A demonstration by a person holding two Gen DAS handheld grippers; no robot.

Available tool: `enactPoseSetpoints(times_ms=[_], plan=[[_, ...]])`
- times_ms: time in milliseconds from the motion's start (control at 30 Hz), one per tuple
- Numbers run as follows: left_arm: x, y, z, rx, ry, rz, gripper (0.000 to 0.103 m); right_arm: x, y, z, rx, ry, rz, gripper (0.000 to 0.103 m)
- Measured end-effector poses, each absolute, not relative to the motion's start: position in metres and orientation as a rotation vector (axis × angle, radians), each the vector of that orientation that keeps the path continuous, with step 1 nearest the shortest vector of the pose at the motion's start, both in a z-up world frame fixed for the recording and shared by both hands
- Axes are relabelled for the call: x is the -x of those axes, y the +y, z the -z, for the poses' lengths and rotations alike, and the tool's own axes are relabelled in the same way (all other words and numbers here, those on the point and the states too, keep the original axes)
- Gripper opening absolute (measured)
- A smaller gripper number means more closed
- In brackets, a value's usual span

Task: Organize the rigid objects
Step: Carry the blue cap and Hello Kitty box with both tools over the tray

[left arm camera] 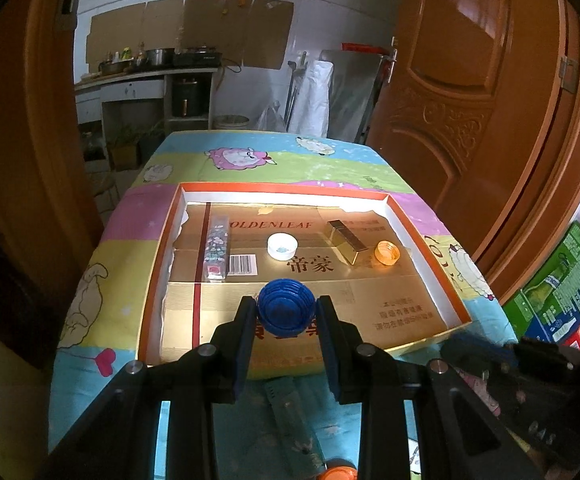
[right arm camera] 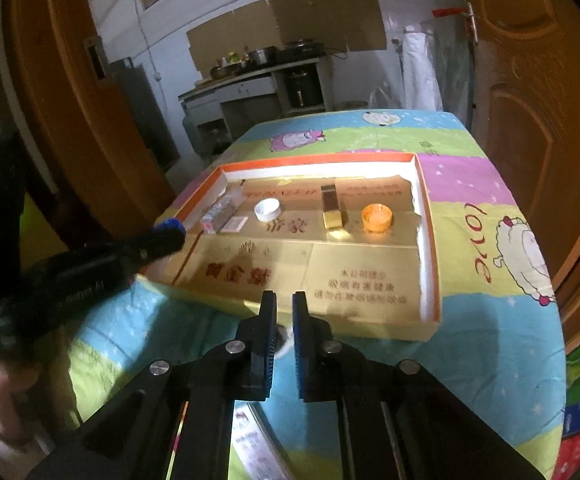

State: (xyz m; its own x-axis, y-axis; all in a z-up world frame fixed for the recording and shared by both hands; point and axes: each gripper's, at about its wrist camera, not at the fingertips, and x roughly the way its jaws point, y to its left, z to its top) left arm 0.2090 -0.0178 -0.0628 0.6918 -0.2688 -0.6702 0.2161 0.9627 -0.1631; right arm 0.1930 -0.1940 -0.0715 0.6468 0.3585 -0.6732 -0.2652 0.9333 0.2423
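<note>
Left gripper jaws around blue cap.

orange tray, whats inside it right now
Inside the orange tray, on gold cardboard lining: a clear patterned tube, white cap, gold box and orange cap. The lining hides the tray floor.

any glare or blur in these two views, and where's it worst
Left wrist view: mostly sharp, with glare on the tray's gold lining behind the white cap. Right wrist view: softer overall, the left gripper streaked dark with motion blur; both views bend straight edges at the rim.
</note>
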Motion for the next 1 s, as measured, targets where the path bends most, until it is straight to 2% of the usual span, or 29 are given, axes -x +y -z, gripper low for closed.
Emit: enactPoseSetpoints(times_ms=[67,133,167,200,433,467,500,633,1000], plan=[[-0.208,-0.017,0.064,0.075,0.764,0.271,0.031,-0.187,-0.193,0.079,-0.107,0.835,-0.424,0.015],[-0.207,-0.015,0.065,0.078,0.767,0.27,0.031,-0.176,-0.19,0.087,-0.086,0.882,-0.527,0.035],[-0.207,-0.014,0.065,0.078,0.768,0.268,0.031,-0.172,-0.188,0.091,-0.069,0.899,-0.564,0.054],[-0.206,-0.013,0.066,0.08,0.768,0.268,0.031,-0.168,-0.186,0.093,-0.042,0.909,-0.59,0.059],[-0.201,-0.01,0.067,0.085,0.772,0.26,0.031,-0.146,-0.168,0.108,0.212,0.947,-0.643,0.057],[-0.2,-0.01,0.067,0.085,0.773,0.26,0.031,-0.144,-0.166,0.11,0.236,0.945,-0.636,0.045],[-0.199,-0.01,0.067,0.084,0.772,0.259,0.031,-0.143,-0.164,0.112,0.264,0.947,-0.626,0.026],[-0.198,-0.007,0.066,0.083,0.771,0.255,0.031,-0.139,-0.158,0.116,0.328,0.937,-0.6,0.026],[-0.201,-0.008,0.064,0.081,0.761,0.257,0.031,-0.154,-0.163,0.096,0.154,0.877,-0.537,0.025]])
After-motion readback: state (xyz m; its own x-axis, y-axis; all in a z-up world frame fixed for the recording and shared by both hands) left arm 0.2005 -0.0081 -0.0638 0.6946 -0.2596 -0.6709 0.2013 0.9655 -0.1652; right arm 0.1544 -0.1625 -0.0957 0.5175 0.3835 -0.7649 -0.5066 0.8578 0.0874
